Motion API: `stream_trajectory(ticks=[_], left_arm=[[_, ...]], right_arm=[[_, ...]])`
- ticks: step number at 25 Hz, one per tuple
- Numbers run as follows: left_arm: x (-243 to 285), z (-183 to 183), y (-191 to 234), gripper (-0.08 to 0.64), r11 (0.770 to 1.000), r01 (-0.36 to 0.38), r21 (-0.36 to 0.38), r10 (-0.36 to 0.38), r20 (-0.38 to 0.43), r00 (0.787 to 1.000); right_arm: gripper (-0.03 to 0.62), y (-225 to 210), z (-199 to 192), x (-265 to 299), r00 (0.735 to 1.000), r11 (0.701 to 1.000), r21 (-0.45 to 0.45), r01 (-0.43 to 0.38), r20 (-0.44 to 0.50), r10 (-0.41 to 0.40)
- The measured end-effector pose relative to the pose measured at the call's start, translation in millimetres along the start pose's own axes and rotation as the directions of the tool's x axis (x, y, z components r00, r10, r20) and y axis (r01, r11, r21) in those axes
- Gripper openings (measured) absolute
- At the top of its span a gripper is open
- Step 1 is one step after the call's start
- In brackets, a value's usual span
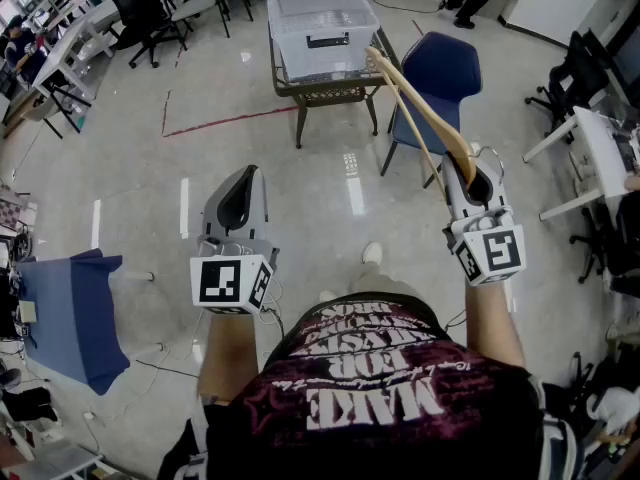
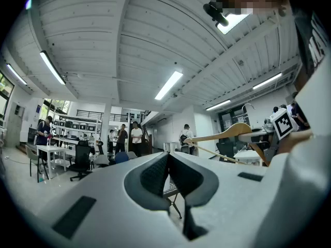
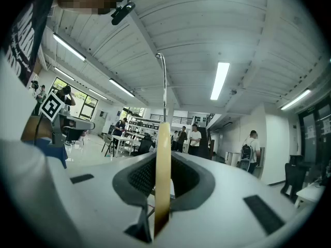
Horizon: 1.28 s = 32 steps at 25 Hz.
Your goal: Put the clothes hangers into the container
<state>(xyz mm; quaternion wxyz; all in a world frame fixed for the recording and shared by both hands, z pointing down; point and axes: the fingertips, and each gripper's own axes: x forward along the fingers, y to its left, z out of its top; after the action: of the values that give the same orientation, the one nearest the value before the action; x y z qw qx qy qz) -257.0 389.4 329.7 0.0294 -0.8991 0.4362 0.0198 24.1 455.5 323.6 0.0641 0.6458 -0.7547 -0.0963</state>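
A pale, glossy floor fills the head view of a big open workroom, with a white ribbed ceiling and strip lights in both gripper views. Desks and black office chairs line the upper left, and more desks stand at the right edge. A red tape line crosses the floor left of centre.

At top centre a low worktop carries the clear container, which has a dark handle on its near face. A blue chair stands just right of the worktop. A blue cloth on a frame sits at the lower left.

The wooden hanger is off the floor, gripped at one end by the right tongs. Its long axis runs diagonally from centre right up and left, and its far tip reaches the container's near right corner in the picture, passing over the chair's edge. In the right gripper view the hanger is seen edge-on, an upright pale strip with the pads clenched on both sides and its metal hook rising above.

The left tongs are at centre left, well apart from the hanger, clenched with their pads together and empty. In the left gripper view the hanger shows at the right, and people stand far back.
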Motion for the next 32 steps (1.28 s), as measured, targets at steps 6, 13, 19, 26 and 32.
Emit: stream_trajectory(ticks=[6, 13, 19, 26, 32], left_arm=[[-6.0, -13.6, -1.1, 0.006, 1.0, -0.006, -0.007, 0.006, -0.044, 0.999], [9.9, -23.8, 9.3, 0.006, 1.0, -0.015, -0.023, 0.013, -0.063, 0.998], [55.0, -32.7, 13.4, 0.006, 0.999, 0.02, -0.046, -0.024, -0.08, 0.997], [120.5, -51.5, 23.5, 0.006, 0.999, 0.021, -0.049, -0.026, -0.105, 0.994], [168.3, -65.0, 26.2, 0.006, 0.998, 0.032, -0.047, -0.037, -0.125, 0.991]], right_arm=[[0.058, 2.6, -11.3, 0.0, 1.0, 0.999, 0.031, -0.017, -0.021, 0.017], [0.058, -3.9, -17.5, 18.7, 0.999, 0.998, 0.054, -0.039, 0.008, 0.038], [0.058, -29.2, -27.2, 41.4, 1.0, 0.997, 0.069, -0.025, 0.012, 0.024], [0.058, -67.5, -44.9, 84.1, 0.999, 0.996, 0.084, -0.042, -0.006, 0.042], [0.058, -85.5, -55.5, 117.2, 0.997, 0.993, 0.083, -0.082, -0.003, 0.083]])
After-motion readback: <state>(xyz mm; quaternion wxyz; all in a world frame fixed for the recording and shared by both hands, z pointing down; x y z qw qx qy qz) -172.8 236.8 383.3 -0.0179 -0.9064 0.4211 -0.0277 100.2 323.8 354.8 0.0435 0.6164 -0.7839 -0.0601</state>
